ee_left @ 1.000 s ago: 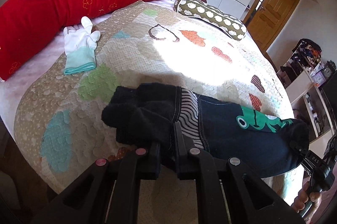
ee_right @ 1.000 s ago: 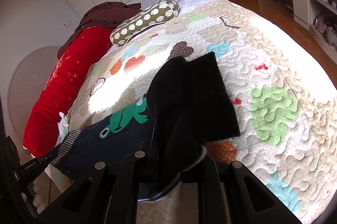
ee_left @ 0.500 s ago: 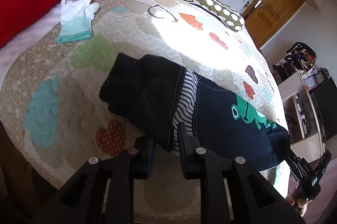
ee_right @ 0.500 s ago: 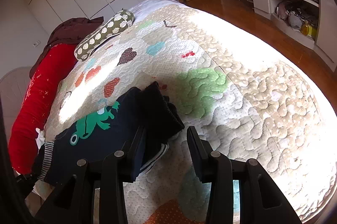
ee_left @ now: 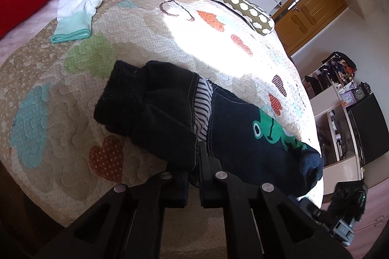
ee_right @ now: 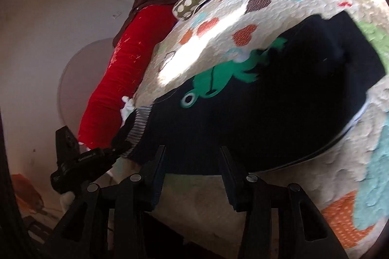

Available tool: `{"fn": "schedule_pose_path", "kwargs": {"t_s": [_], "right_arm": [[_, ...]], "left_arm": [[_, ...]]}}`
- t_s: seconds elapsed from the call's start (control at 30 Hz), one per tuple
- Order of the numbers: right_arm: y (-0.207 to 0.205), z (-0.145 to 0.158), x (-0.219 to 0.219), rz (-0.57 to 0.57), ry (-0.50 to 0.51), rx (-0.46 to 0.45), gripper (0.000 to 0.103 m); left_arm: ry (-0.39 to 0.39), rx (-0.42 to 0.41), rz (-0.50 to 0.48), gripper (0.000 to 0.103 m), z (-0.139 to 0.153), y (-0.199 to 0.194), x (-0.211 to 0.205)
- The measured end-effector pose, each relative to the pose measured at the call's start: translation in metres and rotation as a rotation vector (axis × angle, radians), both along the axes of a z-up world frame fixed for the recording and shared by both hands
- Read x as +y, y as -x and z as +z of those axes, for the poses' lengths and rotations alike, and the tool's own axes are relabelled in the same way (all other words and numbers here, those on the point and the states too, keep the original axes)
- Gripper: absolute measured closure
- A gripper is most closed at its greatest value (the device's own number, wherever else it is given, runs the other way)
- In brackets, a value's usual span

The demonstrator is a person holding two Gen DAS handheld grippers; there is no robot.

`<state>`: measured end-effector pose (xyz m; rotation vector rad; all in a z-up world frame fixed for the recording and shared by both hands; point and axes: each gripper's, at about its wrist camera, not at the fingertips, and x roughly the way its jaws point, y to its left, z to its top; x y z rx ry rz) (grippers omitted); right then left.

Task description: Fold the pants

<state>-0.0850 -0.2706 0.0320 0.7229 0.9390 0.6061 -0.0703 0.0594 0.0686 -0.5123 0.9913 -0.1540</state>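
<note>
The right gripper (ee_right: 192,161) had let go of the pants (ee_left: 243,137), jaws opening and empty; the left gripper (ee_left: 194,161) stayed clamped on the waistband; pants lay folded on the quilt (ee_left: 73,113), the fold apparently set.

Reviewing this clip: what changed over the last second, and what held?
The right gripper let go of the black fleece leg end it had carried over; its jaws are opening with nothing between them, and the fold now lies flat on the pants. The left gripper stayed clamped on the pants' near edge by the striped waistband. White glove and quilt unchanged.
</note>
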Motion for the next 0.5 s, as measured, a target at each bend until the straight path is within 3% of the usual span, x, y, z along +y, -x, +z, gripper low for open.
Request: {"fn": "schedule_pose_path", "kwargs": {"t_s": [0.07,0.2,0.33,0.5], "right_arm": [[-0.009,-0.014,0.029,0.138,-0.108,0.068,0.051],[-0.025,-0.025,0.067,0.206,-0.118,0.113,0.051],[-0.035,-0.017,0.061,0.111,-0.060,0.075,0.051],[-0.026,-0.021,0.013,-0.081,0.010,0.100,0.051]], "left_arm": [[0.003,-0.016,-0.006,0.098,0.007,0.001,-0.002],[-0.008,-0.040,-0.017,0.098,0.018,0.004,-0.004],[-0.009,-0.037,-0.008,0.098,0.018,0.005,0.001],[0.004,-0.025,0.007,0.098,0.014,0.002,0.006]]}}
